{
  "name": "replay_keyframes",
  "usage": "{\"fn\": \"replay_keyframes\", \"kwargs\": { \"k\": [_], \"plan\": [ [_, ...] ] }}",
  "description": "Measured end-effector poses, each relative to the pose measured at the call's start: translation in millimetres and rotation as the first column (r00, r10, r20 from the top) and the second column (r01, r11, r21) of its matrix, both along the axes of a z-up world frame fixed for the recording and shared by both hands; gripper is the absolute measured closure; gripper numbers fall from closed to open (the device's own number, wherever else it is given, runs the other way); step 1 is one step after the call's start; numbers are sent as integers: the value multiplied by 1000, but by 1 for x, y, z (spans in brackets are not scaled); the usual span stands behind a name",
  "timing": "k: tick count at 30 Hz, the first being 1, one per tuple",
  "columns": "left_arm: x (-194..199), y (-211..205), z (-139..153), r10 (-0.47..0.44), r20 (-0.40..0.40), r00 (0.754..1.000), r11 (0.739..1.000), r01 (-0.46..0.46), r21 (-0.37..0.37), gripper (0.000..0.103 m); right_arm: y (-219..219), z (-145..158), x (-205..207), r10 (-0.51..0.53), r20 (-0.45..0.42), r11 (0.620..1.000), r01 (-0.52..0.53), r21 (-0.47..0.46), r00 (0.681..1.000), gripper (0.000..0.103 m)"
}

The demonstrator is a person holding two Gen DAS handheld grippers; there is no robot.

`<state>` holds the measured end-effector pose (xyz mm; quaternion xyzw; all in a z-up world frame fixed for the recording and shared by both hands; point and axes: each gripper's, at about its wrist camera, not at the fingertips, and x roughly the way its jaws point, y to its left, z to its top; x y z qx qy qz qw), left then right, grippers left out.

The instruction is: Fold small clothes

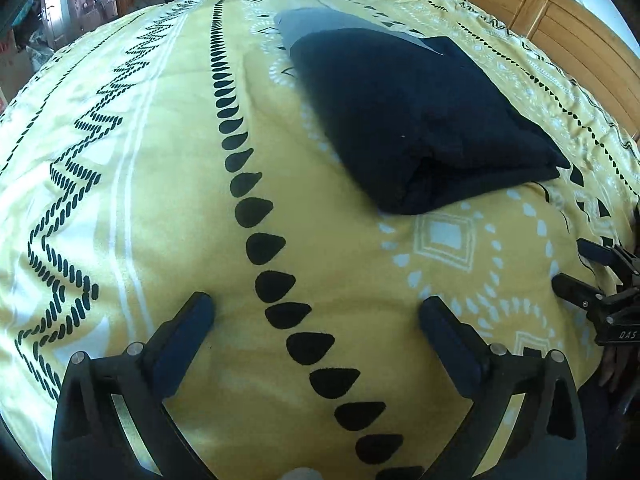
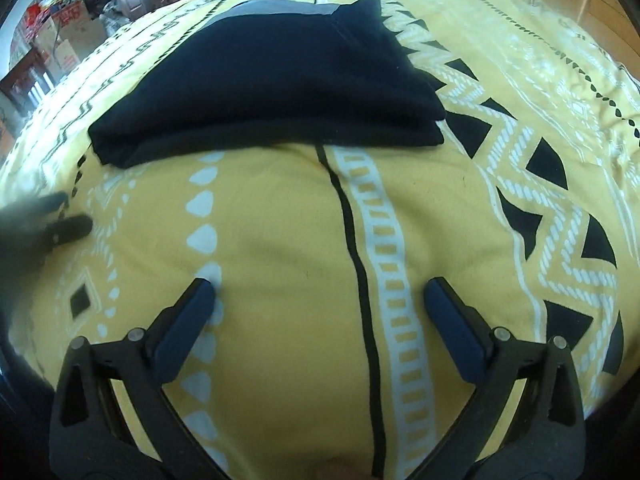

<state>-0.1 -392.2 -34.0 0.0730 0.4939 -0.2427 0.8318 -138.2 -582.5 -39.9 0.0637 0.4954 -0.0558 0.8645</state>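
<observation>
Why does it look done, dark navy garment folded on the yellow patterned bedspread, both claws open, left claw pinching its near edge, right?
One thing is off: the left claw pinches nothing. The left wrist view shows it open over bare yellow patterned bedspread, short of the folded dark navy garment. The right claw is open too, also clear of it.

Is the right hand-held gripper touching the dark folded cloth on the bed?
Apart. In the right wrist view, the open right hand-held gripper has bare yellow bedspread between its fingertips and the dark folded cloth.
</observation>
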Motion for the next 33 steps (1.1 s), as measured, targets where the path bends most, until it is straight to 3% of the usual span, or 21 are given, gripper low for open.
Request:
{"fn": "replay_keyframes", "kwargs": {
  "k": [9, 13, 20, 25, 33],
  "plan": [
    [4, -4, -1, 5, 13, 1000, 1000, -5, 20, 0, 0, 1, 7, -30, -4, 999, 30, -24, 1000, 0],
    [2, -2, 3, 17, 19, 1000, 999, -18, 26, 1, 1, 17, 5, -16, -11, 998, 16, -68, 1000, 1],
    [-1, 18, 18, 98, 32, 995, 995, -98, -11, 4, 3, 104, 2, 0, 172, 991, 23, -128, 985, 0],
    [1, 37, 23, 141, 44, 989, 990, -140, -25, 4, 9, 169, 2, 3, 301, 994, 29, -101, 954, 0],
    [9, 48, 6, 138, 47, 989, 990, -136, -30, 0, 27, 214, -8, 23, 375, 995, 15, -97, 927, 0]
  ]
}}
